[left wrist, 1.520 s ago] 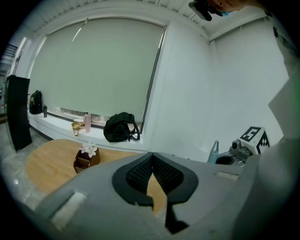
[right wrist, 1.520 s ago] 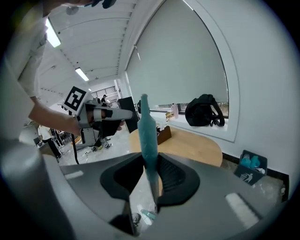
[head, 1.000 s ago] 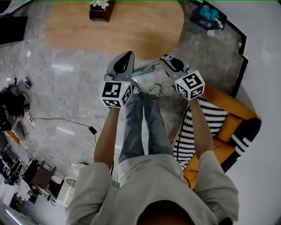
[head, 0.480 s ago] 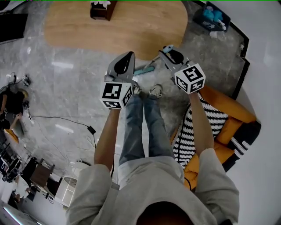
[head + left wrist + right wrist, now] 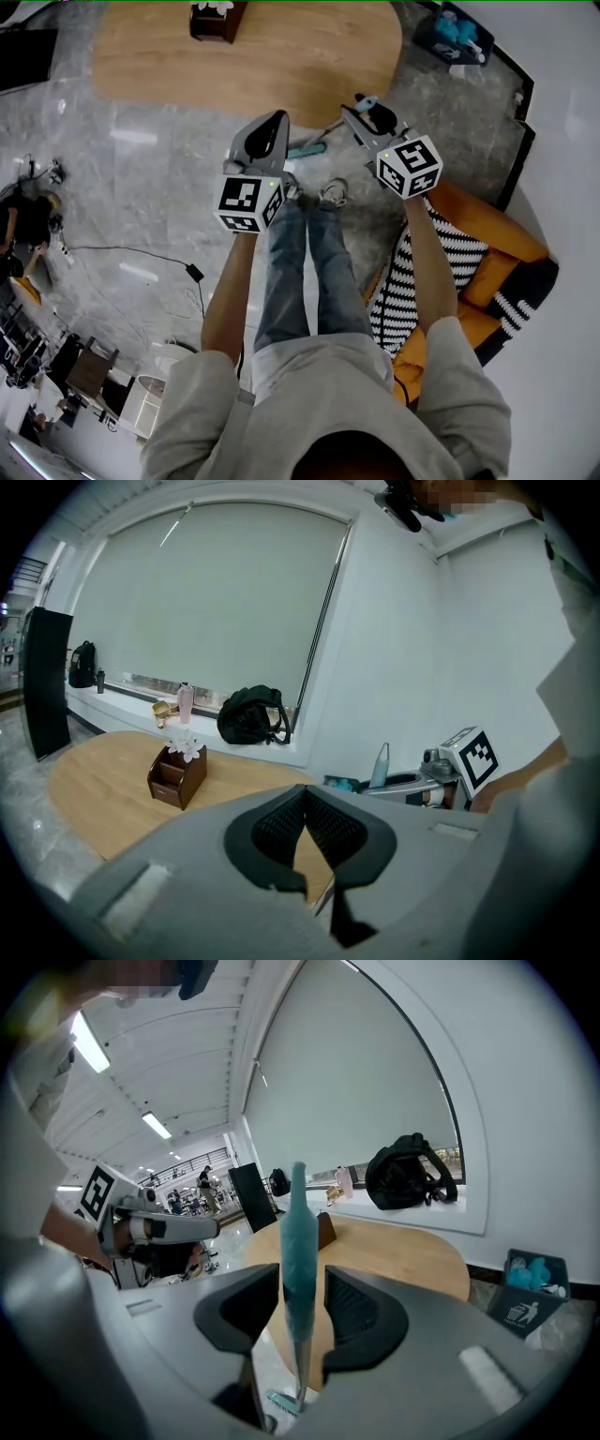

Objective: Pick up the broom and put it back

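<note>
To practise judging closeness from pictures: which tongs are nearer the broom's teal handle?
Right. The teal broom handle stands between the jaws of the right tongs, which are opening. The left tongs, shut and empty, sit apart to its side.

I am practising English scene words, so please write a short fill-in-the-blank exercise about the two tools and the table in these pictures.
1. The tool with the teal broom handle between its jaws is the ___ one.
2. The jaws of the left tool are together and hold ___.
3. The brown box of flowers stands on the ___.
Missing words: right; nothing; table.
Note: the right tool's jaws are opening.
</note>
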`<state>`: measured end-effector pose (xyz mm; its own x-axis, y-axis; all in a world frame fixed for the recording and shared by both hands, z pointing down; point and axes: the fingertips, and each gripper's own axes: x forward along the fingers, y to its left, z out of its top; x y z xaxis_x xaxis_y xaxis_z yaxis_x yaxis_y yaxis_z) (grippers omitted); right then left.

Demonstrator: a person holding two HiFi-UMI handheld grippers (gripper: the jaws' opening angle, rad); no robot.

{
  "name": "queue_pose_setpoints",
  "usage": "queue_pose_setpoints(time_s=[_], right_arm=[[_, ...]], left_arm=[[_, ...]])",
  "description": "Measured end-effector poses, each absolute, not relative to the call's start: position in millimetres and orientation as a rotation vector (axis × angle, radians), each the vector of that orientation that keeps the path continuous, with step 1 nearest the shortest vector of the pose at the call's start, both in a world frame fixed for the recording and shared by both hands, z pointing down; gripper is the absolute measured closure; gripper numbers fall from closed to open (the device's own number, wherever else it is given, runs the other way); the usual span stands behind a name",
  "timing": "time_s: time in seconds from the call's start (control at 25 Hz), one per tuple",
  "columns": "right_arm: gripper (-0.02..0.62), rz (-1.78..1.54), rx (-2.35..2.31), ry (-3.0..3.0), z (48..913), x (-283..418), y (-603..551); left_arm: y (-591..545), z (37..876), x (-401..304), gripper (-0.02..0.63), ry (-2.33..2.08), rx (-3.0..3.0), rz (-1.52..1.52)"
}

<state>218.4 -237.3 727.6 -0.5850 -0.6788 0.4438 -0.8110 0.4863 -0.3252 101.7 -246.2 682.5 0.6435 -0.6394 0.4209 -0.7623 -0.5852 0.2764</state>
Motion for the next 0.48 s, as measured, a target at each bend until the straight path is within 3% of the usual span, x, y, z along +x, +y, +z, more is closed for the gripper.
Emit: queue_pose_setpoints(time_s=[0.48], right_arm=[[0.439, 0.782, 1.29, -2.447, 737.6, 224.9, -232.5]], left_arm=[[-246.7, 685.9, 103.1, 0.606, -1.088, 2.428, 0.388]])
